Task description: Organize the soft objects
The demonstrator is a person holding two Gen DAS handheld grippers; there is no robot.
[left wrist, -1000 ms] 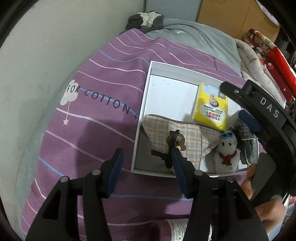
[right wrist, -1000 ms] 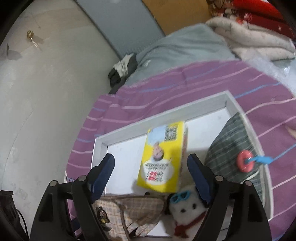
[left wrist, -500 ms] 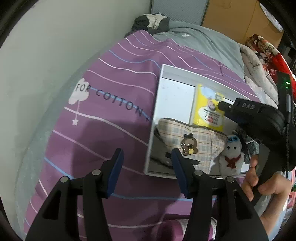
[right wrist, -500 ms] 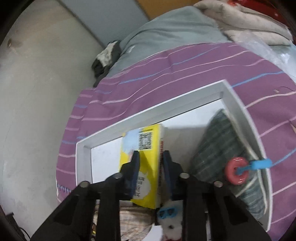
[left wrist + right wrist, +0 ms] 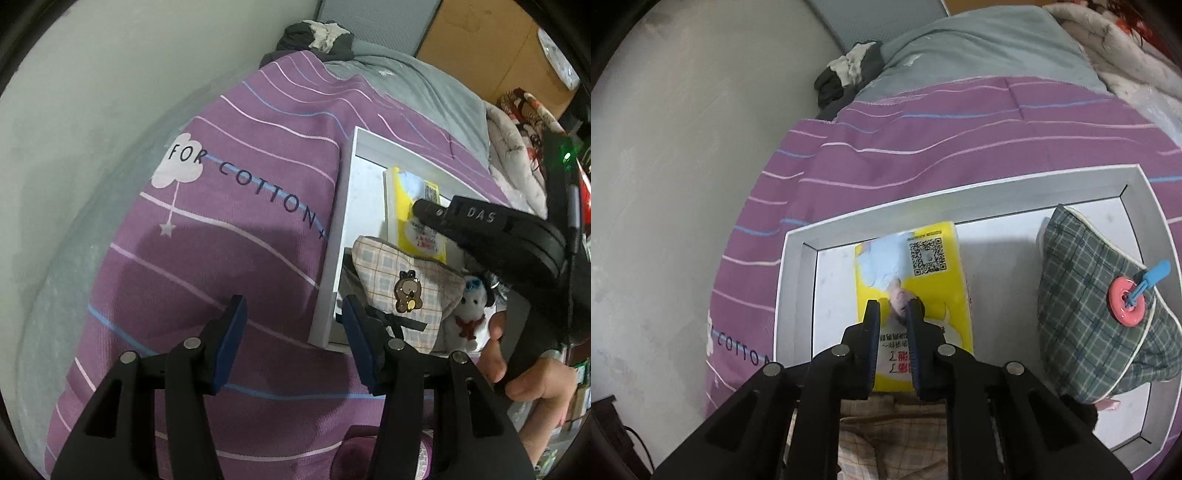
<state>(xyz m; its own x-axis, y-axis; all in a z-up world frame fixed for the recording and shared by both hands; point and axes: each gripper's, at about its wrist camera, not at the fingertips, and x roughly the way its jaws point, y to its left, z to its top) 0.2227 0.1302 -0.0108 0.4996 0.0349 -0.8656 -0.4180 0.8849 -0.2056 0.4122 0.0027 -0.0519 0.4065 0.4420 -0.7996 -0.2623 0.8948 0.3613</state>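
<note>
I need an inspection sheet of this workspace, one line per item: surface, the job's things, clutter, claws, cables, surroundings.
Surface: purple striped bedcover printed "FOR COTTON", bearing a white tray.
Job's things: inside the tray, a yellow packet, a beige checked pouch with a bear badge, a green checked pouch with a pink button, and a small white plush.
Clutter: dark bundled cloth by the wall.
Claws: left claw open over the bedcover, holding nothing; right claw closing on the yellow packet's wrapper, a narrow gap left.
Cables: nothing seen.
Surroundings: pale wall, grey blanket, cardboard box.
</note>
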